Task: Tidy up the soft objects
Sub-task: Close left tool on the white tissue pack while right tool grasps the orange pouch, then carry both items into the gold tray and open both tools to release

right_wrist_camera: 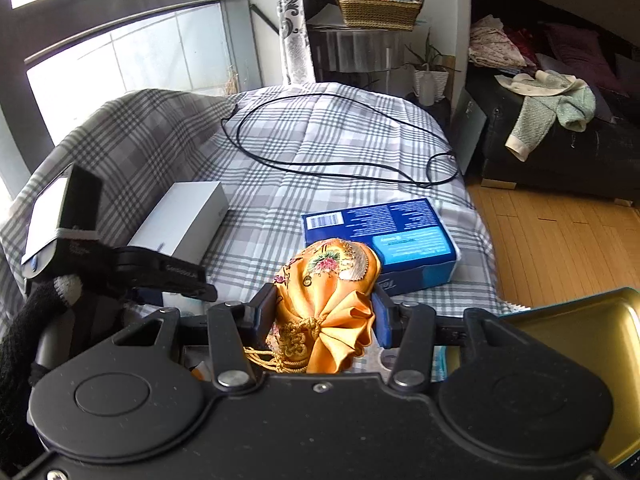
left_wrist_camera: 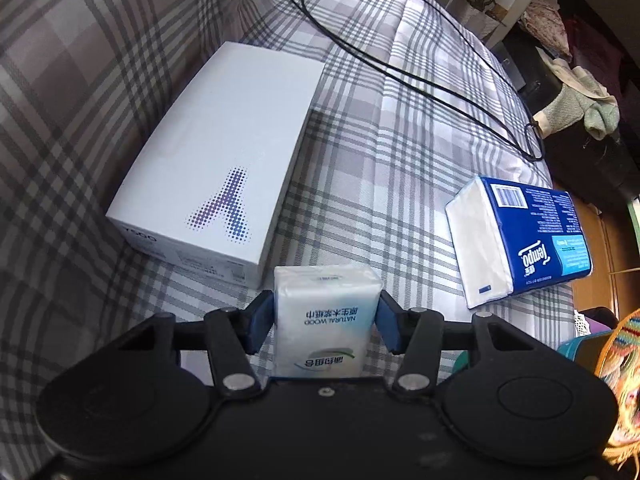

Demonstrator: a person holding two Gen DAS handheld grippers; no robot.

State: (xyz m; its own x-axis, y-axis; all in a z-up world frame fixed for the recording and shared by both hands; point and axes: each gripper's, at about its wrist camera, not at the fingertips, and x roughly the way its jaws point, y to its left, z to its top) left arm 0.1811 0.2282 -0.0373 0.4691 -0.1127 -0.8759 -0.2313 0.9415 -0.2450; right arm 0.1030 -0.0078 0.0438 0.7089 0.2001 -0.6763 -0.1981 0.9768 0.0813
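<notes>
Left tongs (left_wrist_camera: pixel 325 316) clamp a small white tissue pack (left_wrist_camera: pixel 326 320), crinkly plastic, its lower end hidden behind the rig. Right tongs (right_wrist_camera: pixel 324 316) squeeze a shiny gold drawstring pouch (right_wrist_camera: pixel 326 308), embroidered, its bottom cut off from sight. On the plaid-covered bed (left_wrist_camera: pixel 380 184) lie a blue tissue pack (left_wrist_camera: pixel 520 240), a smooth white box (left_wrist_camera: pixel 216 160) and a looped black cable (left_wrist_camera: pixel 400 60).

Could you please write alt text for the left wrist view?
The left gripper clamps a small white tissue pack above a plaid-covered bed. A white box lies behind on the left, a blue Tempo tissue pack on the right.
</notes>
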